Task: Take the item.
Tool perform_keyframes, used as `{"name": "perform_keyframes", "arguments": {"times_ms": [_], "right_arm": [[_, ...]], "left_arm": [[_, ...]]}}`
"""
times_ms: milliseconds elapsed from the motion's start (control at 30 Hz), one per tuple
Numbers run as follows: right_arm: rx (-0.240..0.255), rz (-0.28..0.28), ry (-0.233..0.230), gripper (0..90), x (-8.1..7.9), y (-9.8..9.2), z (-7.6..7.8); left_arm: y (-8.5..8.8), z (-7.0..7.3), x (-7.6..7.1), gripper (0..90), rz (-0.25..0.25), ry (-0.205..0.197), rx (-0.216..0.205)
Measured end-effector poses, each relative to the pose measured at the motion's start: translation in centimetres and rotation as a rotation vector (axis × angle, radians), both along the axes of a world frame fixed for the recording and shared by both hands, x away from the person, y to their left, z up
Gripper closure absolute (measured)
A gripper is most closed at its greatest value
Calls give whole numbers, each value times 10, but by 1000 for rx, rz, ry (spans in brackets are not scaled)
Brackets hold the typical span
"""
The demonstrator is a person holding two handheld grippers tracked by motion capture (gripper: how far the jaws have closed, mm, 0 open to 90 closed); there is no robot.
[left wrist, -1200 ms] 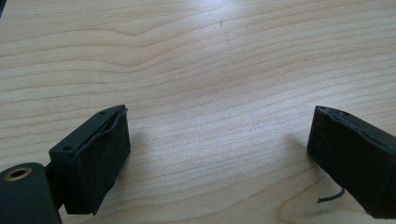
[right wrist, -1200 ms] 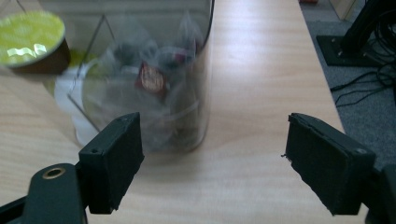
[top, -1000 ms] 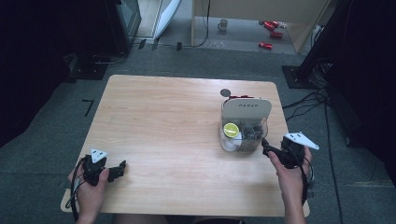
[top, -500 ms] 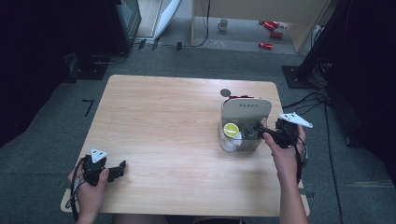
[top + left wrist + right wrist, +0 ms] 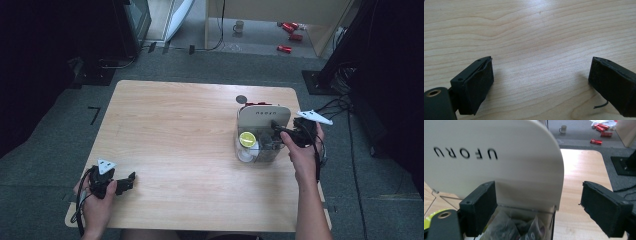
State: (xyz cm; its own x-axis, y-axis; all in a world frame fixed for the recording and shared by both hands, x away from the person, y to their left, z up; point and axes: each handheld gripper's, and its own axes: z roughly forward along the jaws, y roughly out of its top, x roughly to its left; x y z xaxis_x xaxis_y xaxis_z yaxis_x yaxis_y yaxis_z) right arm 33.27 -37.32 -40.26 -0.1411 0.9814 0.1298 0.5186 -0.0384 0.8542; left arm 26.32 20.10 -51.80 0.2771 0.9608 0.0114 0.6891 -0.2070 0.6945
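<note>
Table (image 5: 175, 130) pale woodgrain; lid (image 5: 499, 157) cream, black lettering; cap (image 5: 247, 139) yellow-green.

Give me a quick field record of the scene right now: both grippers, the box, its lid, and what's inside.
left gripper: open, jaws wide over bare wood, near the table's front left corner
right gripper: open, at the clear box's right rim, jaws astride the lid's edge
lid: cream, tilted up at the back of the box, printed UFORU
contents: yellow-green round item at the left, crinkled packets beside it; more cannot be told
floor beyond table: a mug, red items
</note>
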Motion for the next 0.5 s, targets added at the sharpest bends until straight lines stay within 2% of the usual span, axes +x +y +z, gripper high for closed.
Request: {"name": "perform_keyframes", "arguments": {"times_ms": [233, 267, 500], "right_arm": [[-5, 58, -32, 122, 11, 0, 14], [-2, 83, -39, 119, 14, 2, 18], [21, 149, -49, 125, 17, 7, 24]], "left_arm": [[0, 0, 0, 65, 0, 0, 0], [0, 0, 0, 64, 0, 0, 0], [0, 0, 0, 64, -1, -1, 0]]}}
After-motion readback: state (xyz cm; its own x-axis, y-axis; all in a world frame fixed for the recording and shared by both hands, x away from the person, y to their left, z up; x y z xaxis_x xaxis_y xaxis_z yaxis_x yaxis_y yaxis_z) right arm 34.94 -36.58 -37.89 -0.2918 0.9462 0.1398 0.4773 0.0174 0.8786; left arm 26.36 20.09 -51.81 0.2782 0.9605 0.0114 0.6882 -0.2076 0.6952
